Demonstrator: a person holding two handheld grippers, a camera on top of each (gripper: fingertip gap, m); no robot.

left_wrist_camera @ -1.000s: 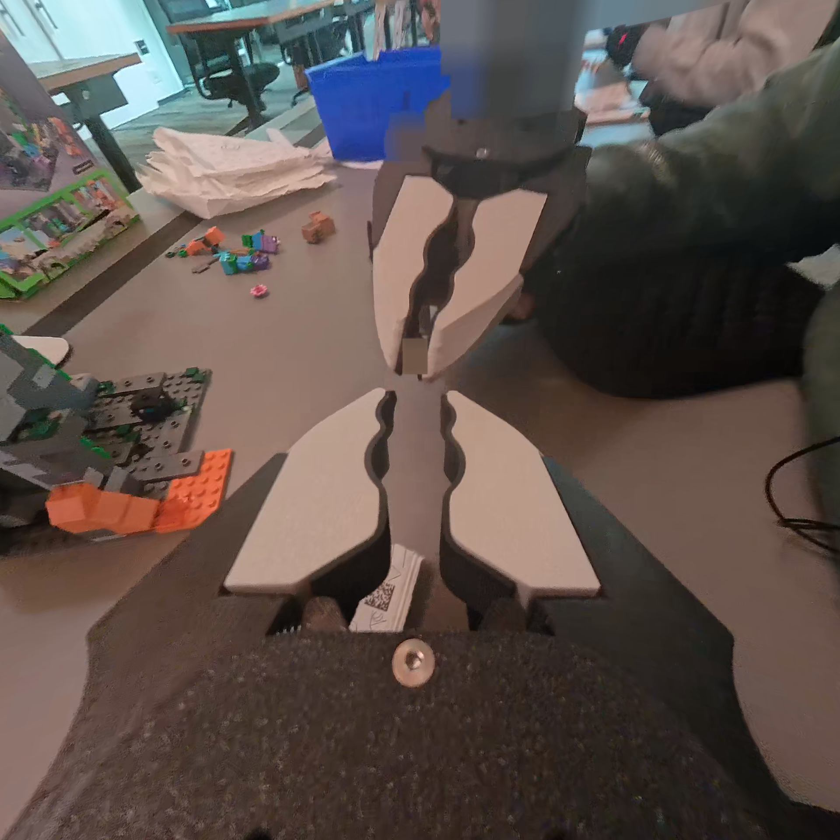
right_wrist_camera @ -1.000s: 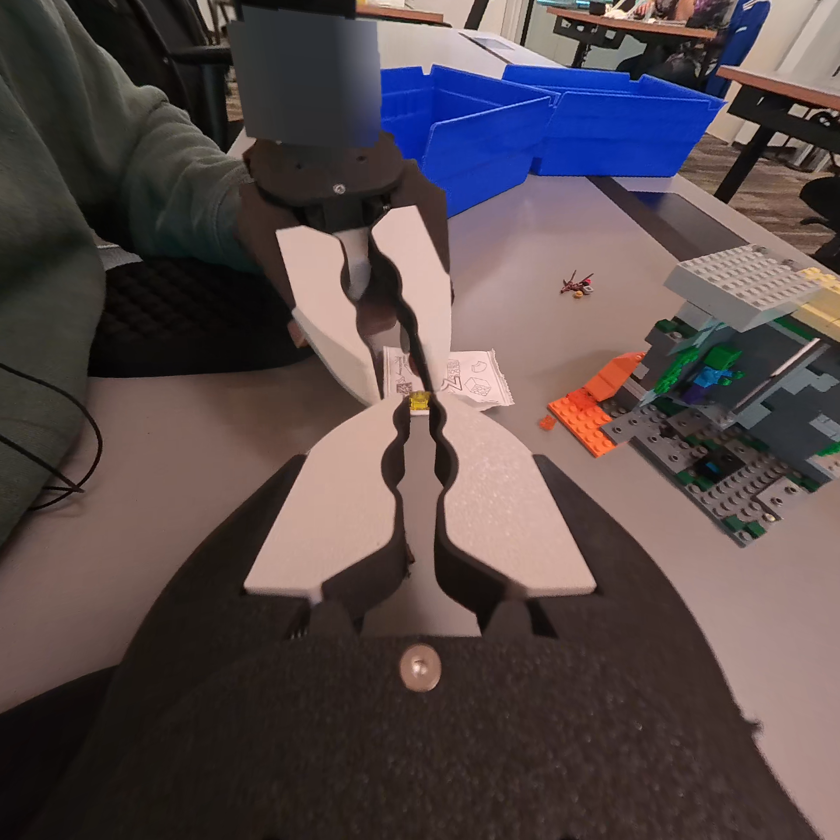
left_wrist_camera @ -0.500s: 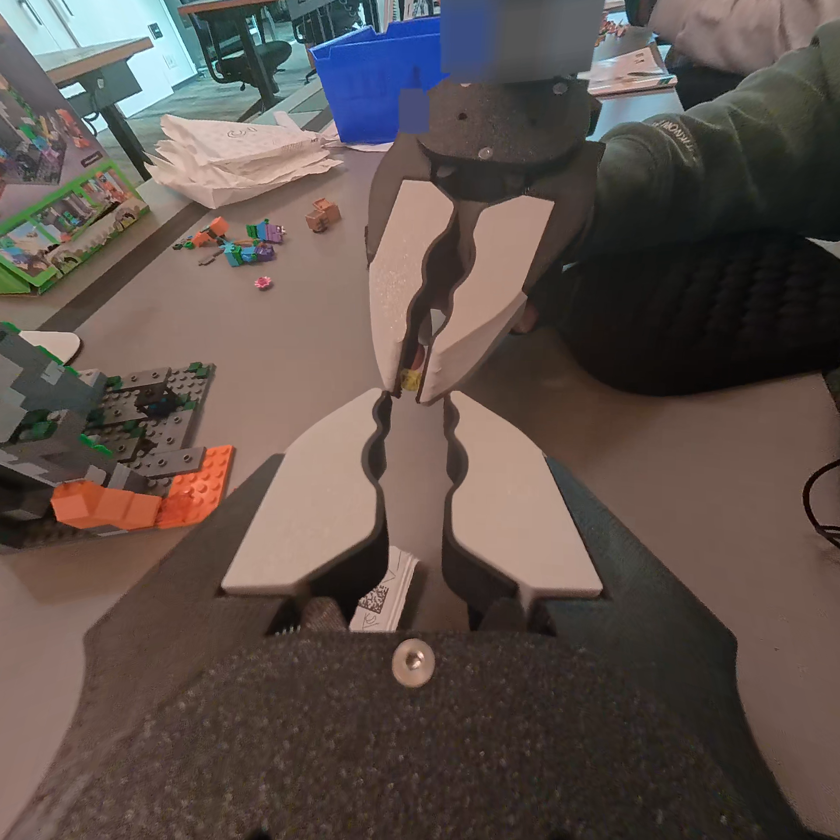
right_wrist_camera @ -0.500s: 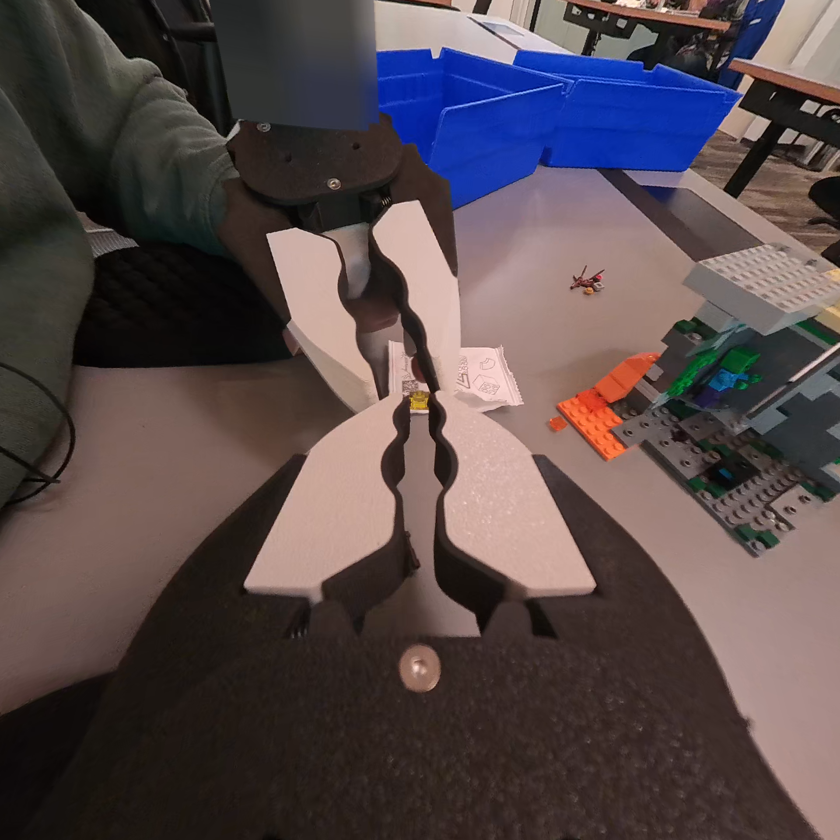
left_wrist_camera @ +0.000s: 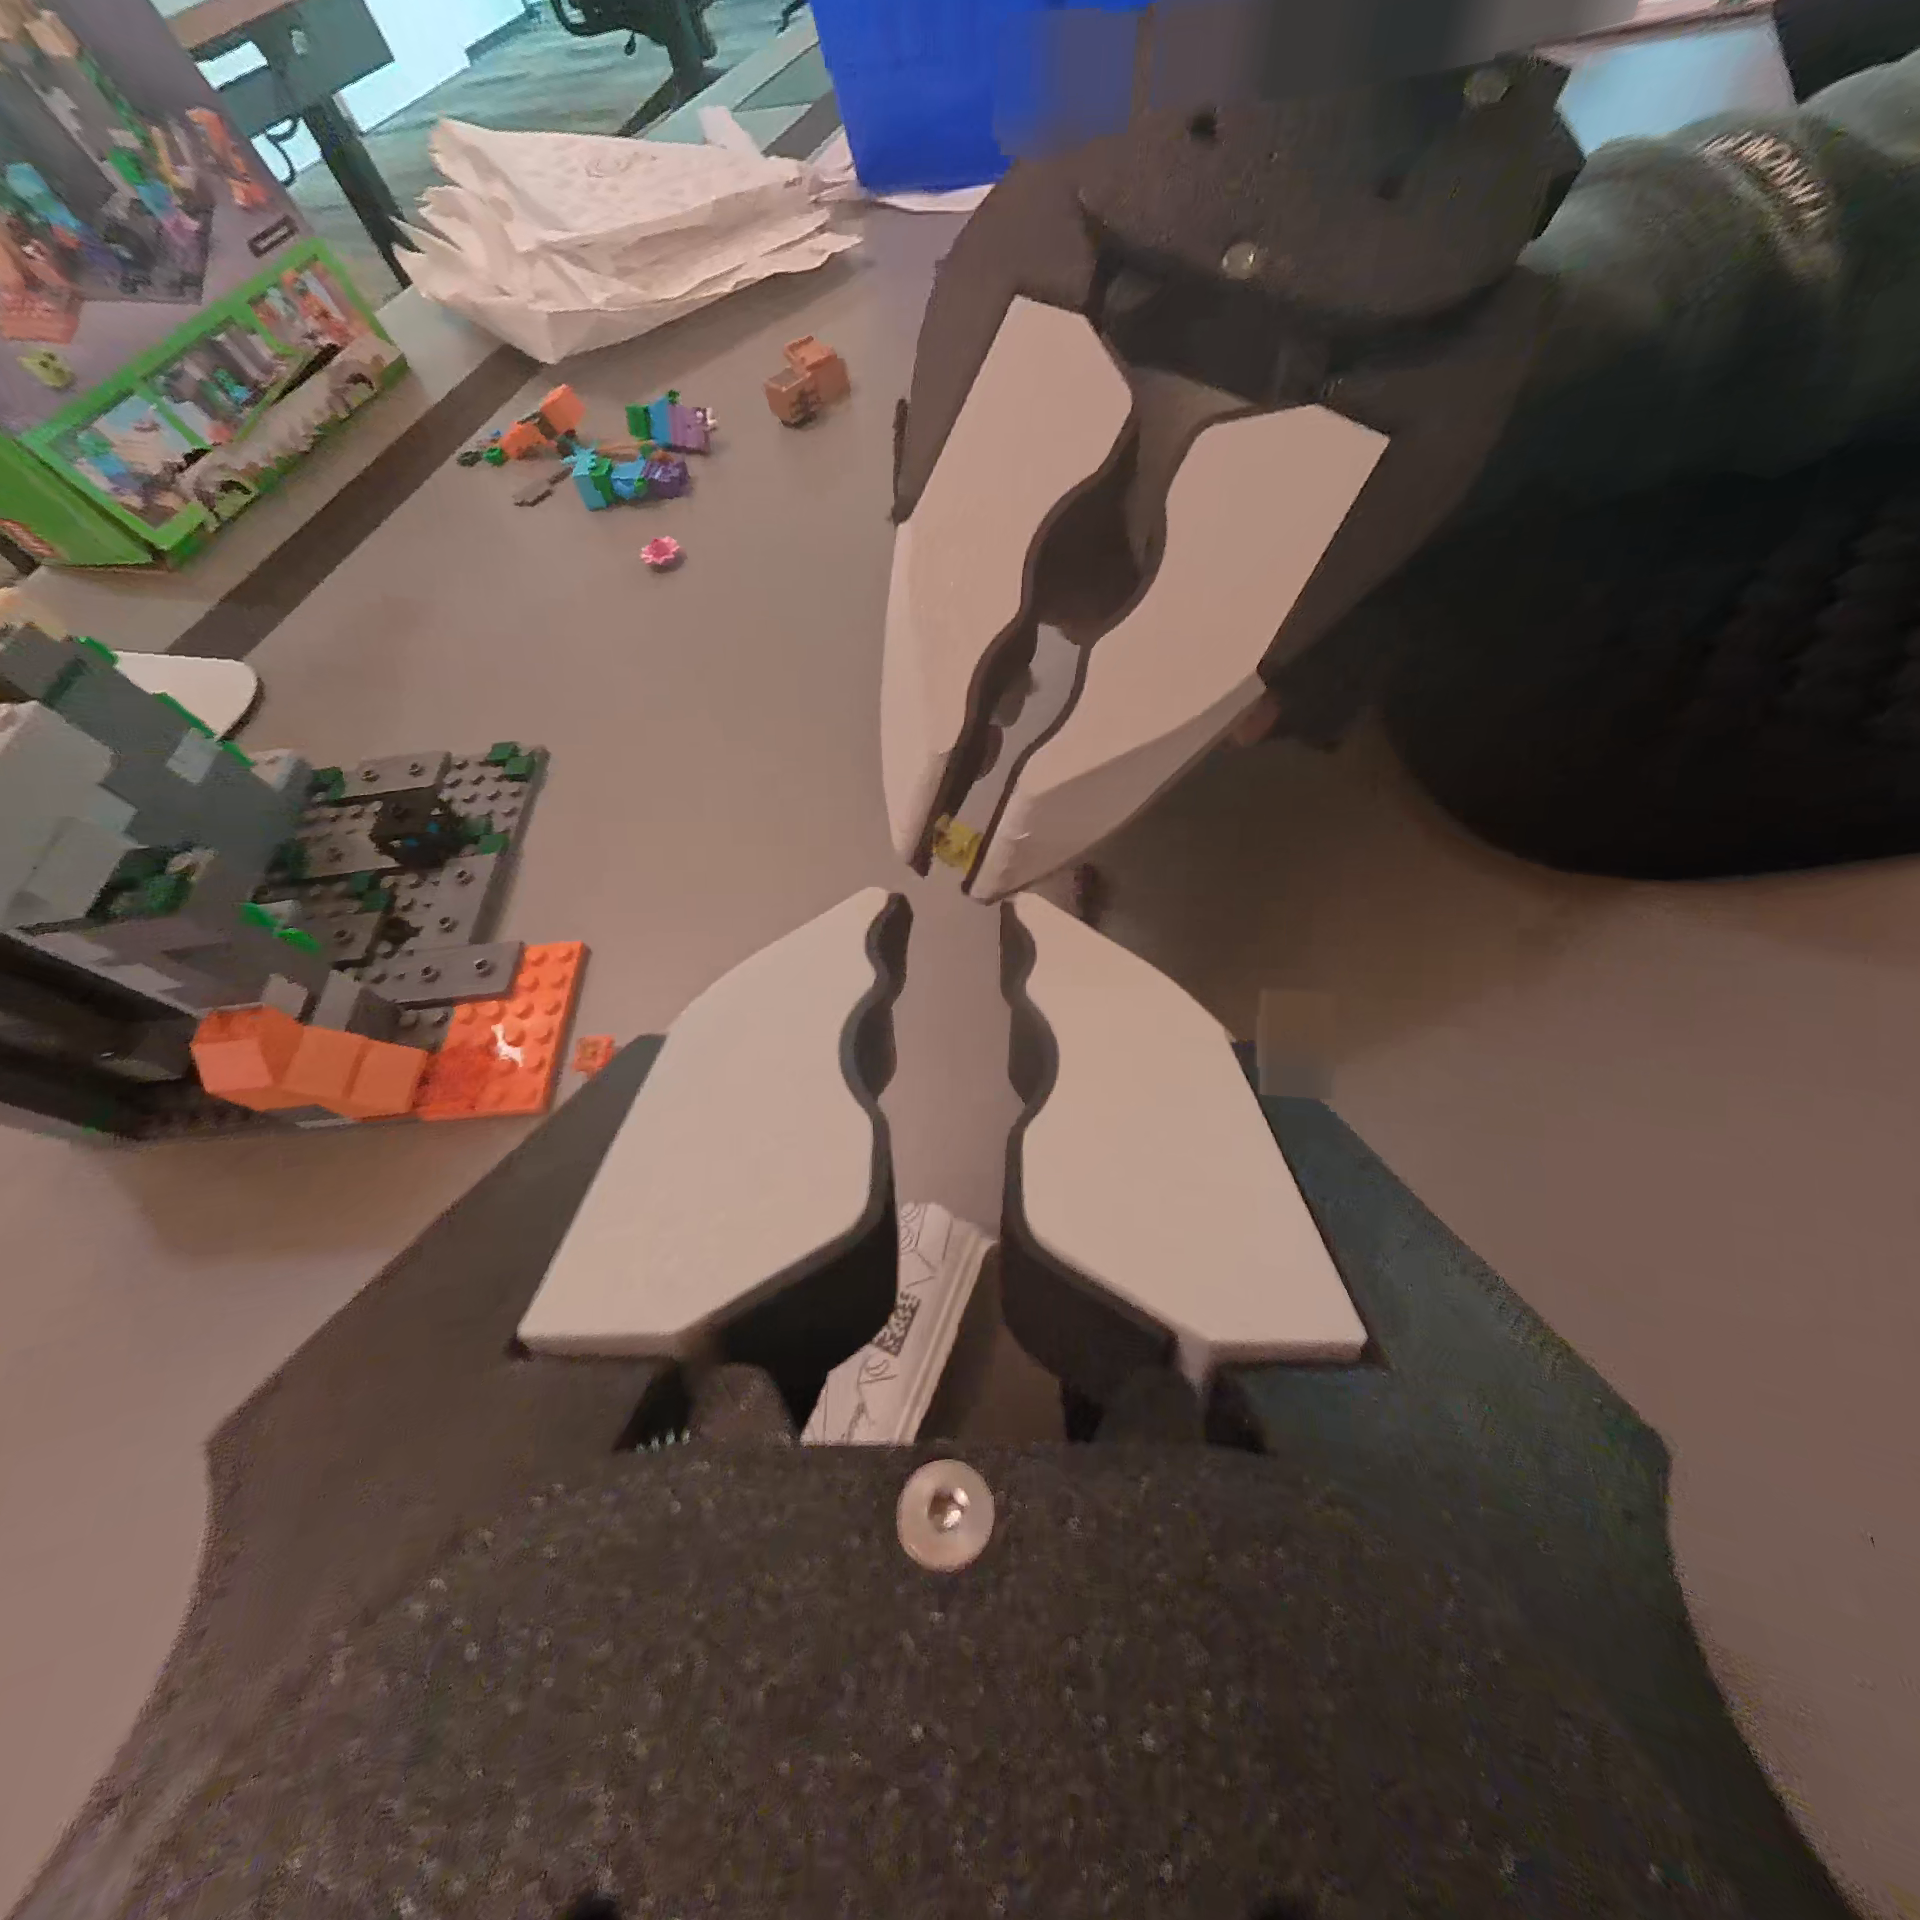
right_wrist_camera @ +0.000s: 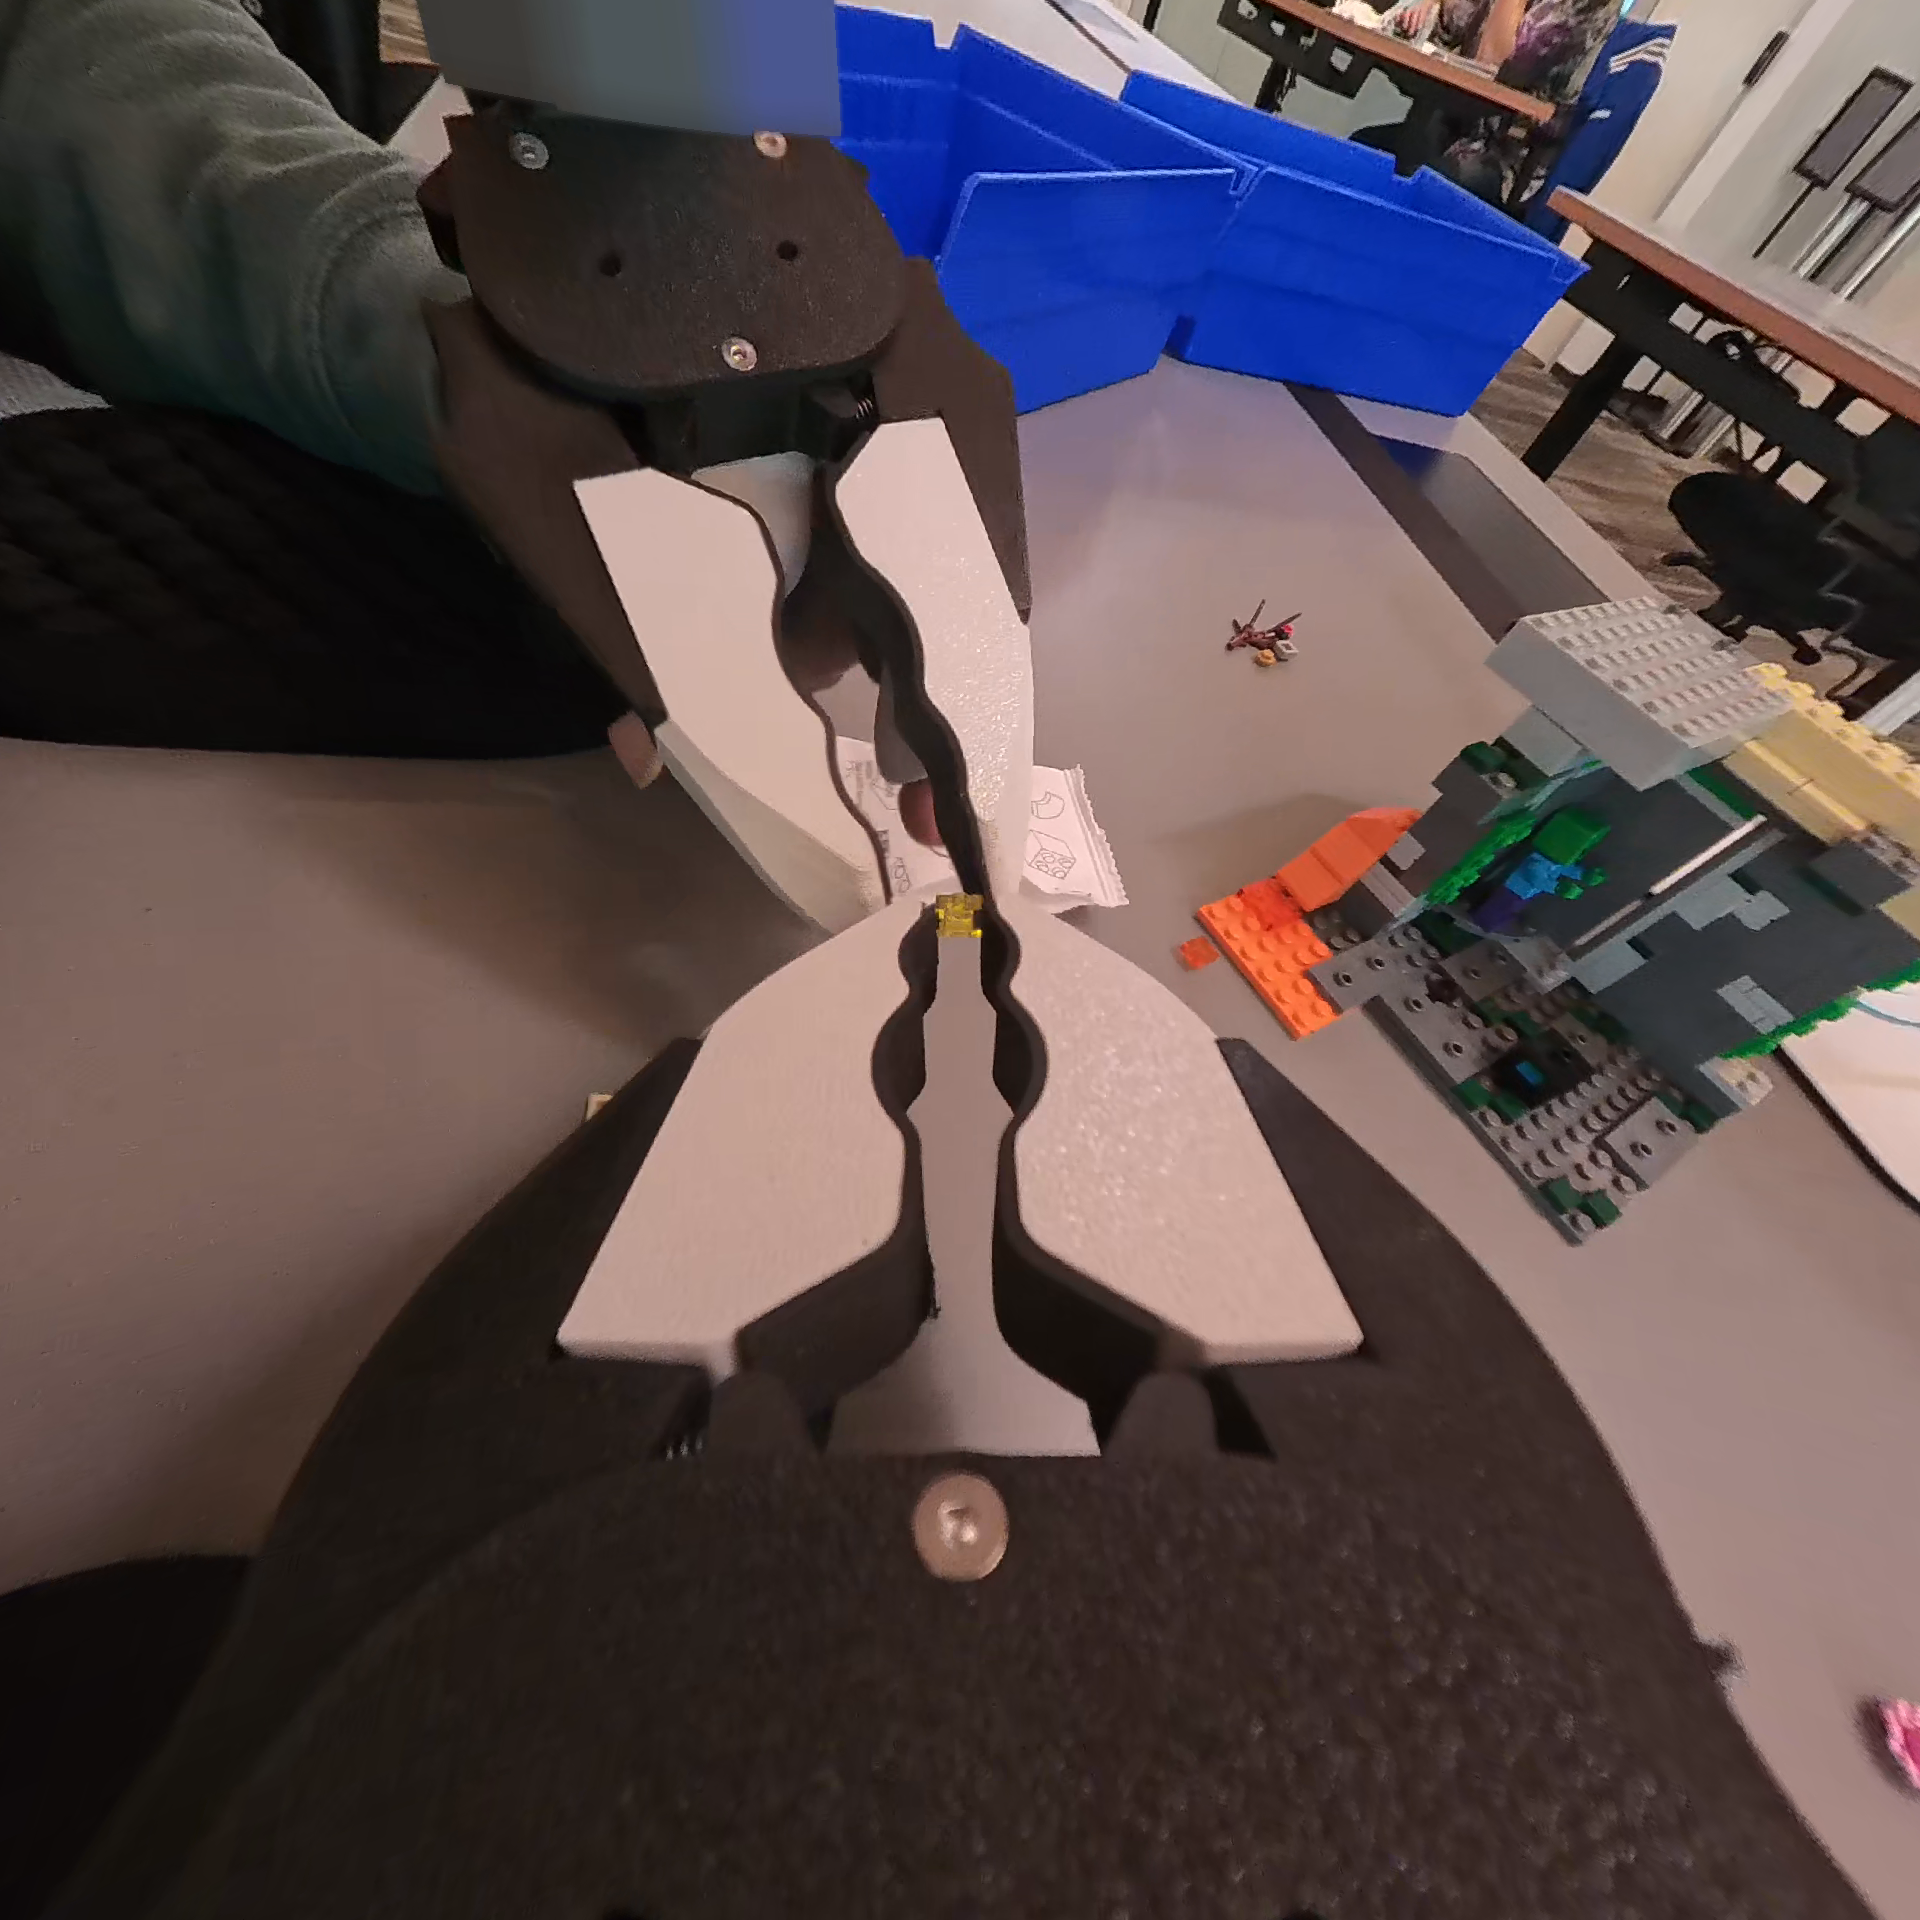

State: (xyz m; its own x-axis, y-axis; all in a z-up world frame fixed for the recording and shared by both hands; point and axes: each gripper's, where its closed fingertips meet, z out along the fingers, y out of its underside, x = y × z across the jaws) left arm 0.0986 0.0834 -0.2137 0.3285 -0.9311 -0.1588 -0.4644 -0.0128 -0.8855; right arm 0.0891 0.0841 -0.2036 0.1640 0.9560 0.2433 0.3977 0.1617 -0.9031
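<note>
My right gripper [right_wrist_camera: 961, 925] is shut on a tiny yellow brick piece [right_wrist_camera: 958, 918] at its fingertips. In the left wrist view it comes in from above [left_wrist_camera: 951, 878] with the yellow piece [left_wrist_camera: 957, 840] between its tips. My left gripper [left_wrist_camera: 948, 906] is open by a narrow gap and holds nothing. Its tips stand just short of the yellow piece, tip to tip with the right gripper. In the right wrist view it reaches down from the upper left [right_wrist_camera: 925, 883]. Both hover above the grey table [left_wrist_camera: 1558, 1039].
A grey brick model with orange plates [left_wrist_camera: 312, 935] stands left of my left gripper, right of my right [right_wrist_camera: 1558, 935]. A white printed packet [right_wrist_camera: 1060, 852] lies under the grippers. Loose bricks [left_wrist_camera: 613, 457], white paper bags [left_wrist_camera: 623, 229], a set box [left_wrist_camera: 156, 364] and blue bins [right_wrist_camera: 1195, 239] lie farther off. Left and right tips are no more than a few centimetres apart.
Both grippers have stayed tip to tip, and the right one has tilted. The right gripper has kept hold of the yellow piece. The left gripper's gap is unchanged.
</note>
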